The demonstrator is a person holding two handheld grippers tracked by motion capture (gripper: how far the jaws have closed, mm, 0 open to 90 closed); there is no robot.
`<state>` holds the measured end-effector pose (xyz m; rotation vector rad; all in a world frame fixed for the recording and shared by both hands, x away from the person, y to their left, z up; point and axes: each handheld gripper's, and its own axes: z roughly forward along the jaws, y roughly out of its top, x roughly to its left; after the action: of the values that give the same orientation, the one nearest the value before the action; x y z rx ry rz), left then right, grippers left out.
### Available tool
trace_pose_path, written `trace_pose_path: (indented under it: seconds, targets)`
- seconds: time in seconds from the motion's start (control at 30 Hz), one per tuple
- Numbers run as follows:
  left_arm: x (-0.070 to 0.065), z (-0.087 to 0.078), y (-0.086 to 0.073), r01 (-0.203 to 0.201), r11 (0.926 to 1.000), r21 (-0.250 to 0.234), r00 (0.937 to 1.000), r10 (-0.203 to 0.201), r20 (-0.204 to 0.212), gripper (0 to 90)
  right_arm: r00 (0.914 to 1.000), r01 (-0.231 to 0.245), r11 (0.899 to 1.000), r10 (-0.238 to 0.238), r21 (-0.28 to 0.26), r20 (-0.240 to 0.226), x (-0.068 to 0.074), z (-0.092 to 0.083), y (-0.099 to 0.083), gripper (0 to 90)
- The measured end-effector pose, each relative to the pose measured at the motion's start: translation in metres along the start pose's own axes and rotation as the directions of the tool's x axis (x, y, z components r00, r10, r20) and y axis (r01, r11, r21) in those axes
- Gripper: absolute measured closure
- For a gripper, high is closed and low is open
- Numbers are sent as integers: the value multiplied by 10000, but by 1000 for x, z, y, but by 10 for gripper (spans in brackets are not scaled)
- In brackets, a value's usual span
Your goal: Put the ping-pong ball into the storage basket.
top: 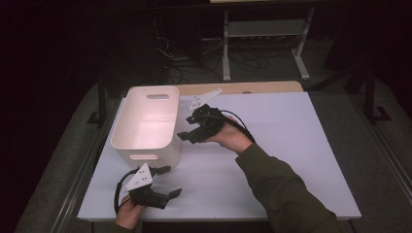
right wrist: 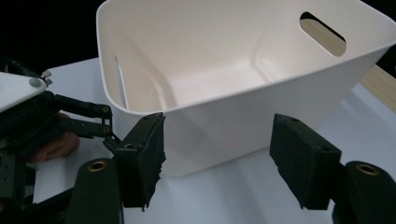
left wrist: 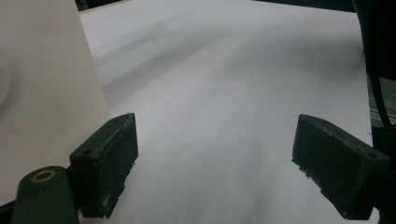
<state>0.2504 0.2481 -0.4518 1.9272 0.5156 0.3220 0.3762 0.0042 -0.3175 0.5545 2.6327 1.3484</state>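
- The white plastic bin (top: 145, 124) stands upright on the counter (top: 272, 145), straight ahead of the right gripper (top: 190, 130), which hangs just off the bin's long side wall; in the right gripper view the wall sits just beyond the jaws, and whether they touch it I cannot tell
- Biggest risk, as I judge it: the bin looks light and appears to hold nothing, so a push from the right gripper against that wall could slide or tip it away, towards the counter's far-left edge
- The right gripper is parted with nothing between its jaws; the gap looks wide enough to take the rim, but a misjudged drop could land one jaw on top of the rim and rock the bin
- The left gripper (top: 167, 182) is also open and empty, low over the counter at the bin's near corner, with the bin wall close beside one jaw in the left gripper view; a careless swing there could nudge the corner or pin the bin while the other gripper pulls
- The two grippers are near enough, across the bin's corner, that trailing cables or jaws could snag
- Open room: a broad bare stretch of counter lies beyond the right gripper on the side away from the bin, and ahead of the left gripper
- Tight spots: the near counter edge just behind the left gripper, and the wooden strip (top: 243, 88) past the bin's far end
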Motion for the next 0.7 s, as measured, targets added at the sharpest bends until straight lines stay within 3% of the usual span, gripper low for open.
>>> trace_pose_path:
  seconds: [0.33,0.7]
  targets:
    - [0,0,0,22,10000,-15,10000,-22,7,142,9982,-300,9995,300,-23,514,-6,-2,-22,265]
    - [-1,0,0,10,10000,-35,10000,-10,4,142,9897,-745,9970,763,-196,1212,-7,-2,-42,133]
